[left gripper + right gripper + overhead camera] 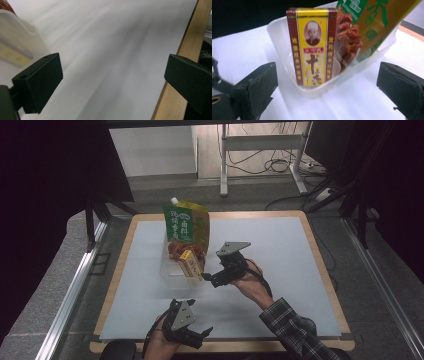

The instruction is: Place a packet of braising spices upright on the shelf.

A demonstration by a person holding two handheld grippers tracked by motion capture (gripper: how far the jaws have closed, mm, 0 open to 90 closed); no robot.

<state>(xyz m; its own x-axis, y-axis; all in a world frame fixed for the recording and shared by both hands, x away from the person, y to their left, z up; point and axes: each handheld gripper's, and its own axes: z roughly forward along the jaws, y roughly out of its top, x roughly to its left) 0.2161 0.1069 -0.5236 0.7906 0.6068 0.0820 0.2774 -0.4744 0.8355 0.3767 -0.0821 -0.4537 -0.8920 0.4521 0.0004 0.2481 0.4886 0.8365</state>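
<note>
A flat rectangular carton [312, 47], glossy yellow with dark red borders and a printed portrait, stands upright in a clear plastic tub [277, 37] with thin, rounded translucent walls. Inside the tub, behind the carton, lie a crinkly packet of red snacks [348, 40] and a tall soft green-and-yellow pouch [186, 222] with a white spout, leaning toward the far side. The tub rests on the pale matte sheet of the table [280, 245], which has a light wooden rim.

Just beside the tub, on its near right side, the right hand-held gripper [209, 277] points at the carton, jaws spread wide with nothing between them; the hand [252, 287] reaches in from a plaid sleeve [292, 327]. Well apart from the tub, at the table's near edge, the left hand-held gripper [206, 332] is held low, jaws also wide apart and empty.
</note>
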